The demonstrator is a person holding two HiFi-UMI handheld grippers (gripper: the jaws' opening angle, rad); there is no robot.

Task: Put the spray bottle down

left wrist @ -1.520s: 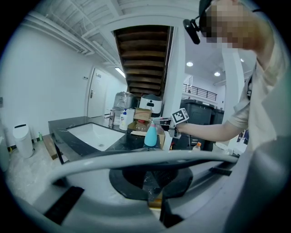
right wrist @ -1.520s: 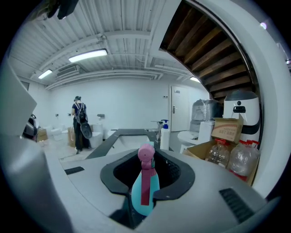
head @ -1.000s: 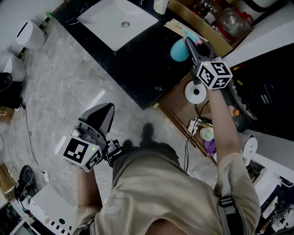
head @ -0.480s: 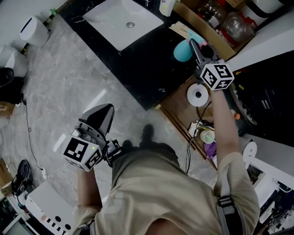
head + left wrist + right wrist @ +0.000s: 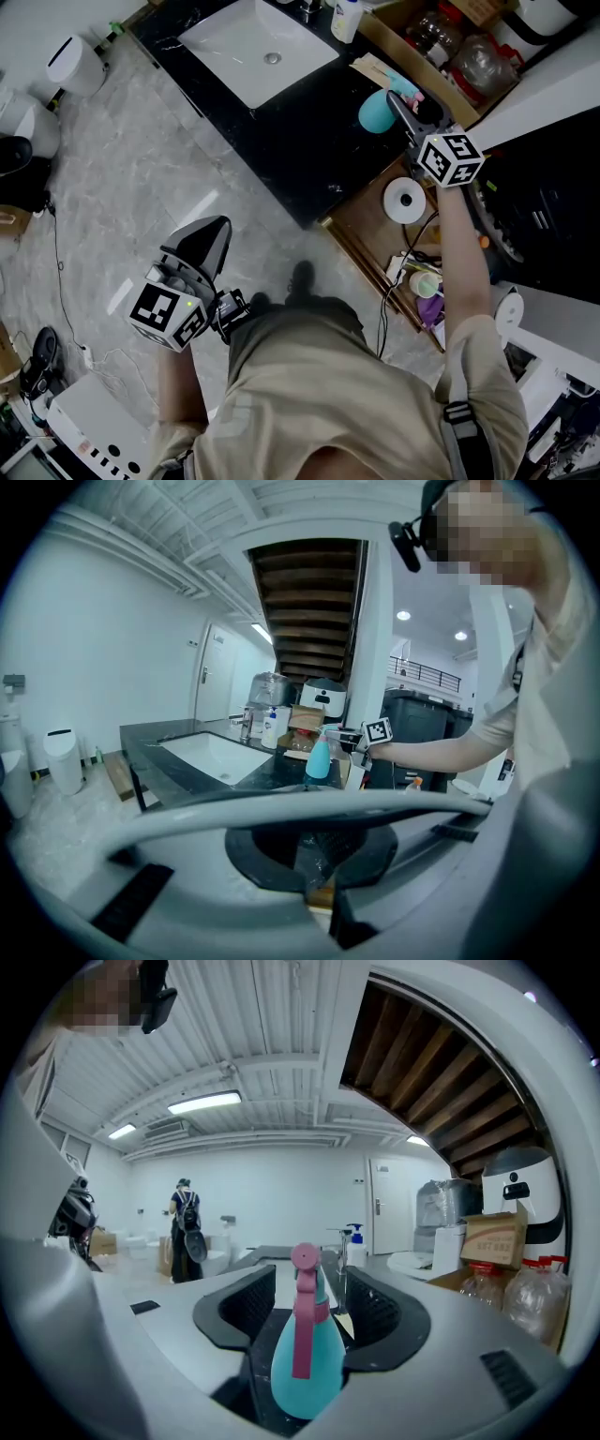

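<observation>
The teal spray bottle (image 5: 377, 111) with a pink trigger head stands upright on the black counter (image 5: 300, 131), near its right end. My right gripper (image 5: 401, 103) reaches level to it from the right. In the right gripper view the bottle (image 5: 305, 1363) stands between the two black pads (image 5: 246, 1305), which are opening, with a gap on each side of the pink head. My left gripper (image 5: 217, 223) hangs low by the person's left hip over the floor, its jaws together and holding nothing. The left gripper view shows the bottle (image 5: 319, 758) far off.
A white sink (image 5: 258, 47) is set into the counter at the left, with a pump bottle (image 5: 349, 19) behind it. A cardboard box (image 5: 441, 70) of plastic bottles stands just behind the spray bottle. A white spool (image 5: 405, 200) and clutter lie on a wooden shelf below.
The head view has drifted slightly, so the counter sits lower in the picture. My right gripper stays at the bottle. My left gripper has not moved.
</observation>
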